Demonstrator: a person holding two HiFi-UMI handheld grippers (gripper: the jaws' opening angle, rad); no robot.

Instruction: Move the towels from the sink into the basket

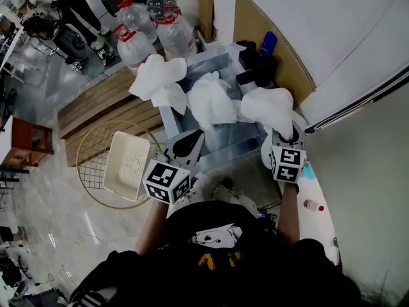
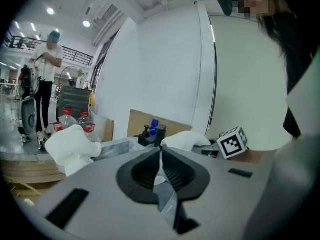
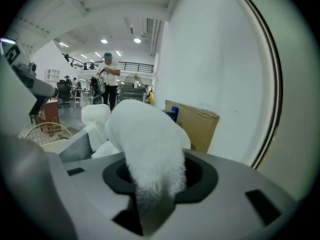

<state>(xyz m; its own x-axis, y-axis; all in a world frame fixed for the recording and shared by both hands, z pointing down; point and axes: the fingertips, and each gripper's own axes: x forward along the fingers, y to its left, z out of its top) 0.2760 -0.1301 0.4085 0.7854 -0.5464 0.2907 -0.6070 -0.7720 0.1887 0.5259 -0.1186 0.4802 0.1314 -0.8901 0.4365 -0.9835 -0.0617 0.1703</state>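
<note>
The right gripper (image 3: pixel 152 194) is clamped on a white towel (image 3: pixel 145 139), clear of the sink (image 1: pixel 233 147), ready for the basket (image 1: pixel 131 162) at nine o'clock. The left gripper (image 2: pixel 161 171) is closed and empty.

a large open lab hall: high ceiling with spot lamps (image 3: pixel 104 41), a railed gallery (image 3: pixel 135 64) far off, glossy floor (image 1: pixel 45 197), big water jugs (image 1: pixel 174 34), a person (image 2: pixel 47 69) standing far left.
</note>
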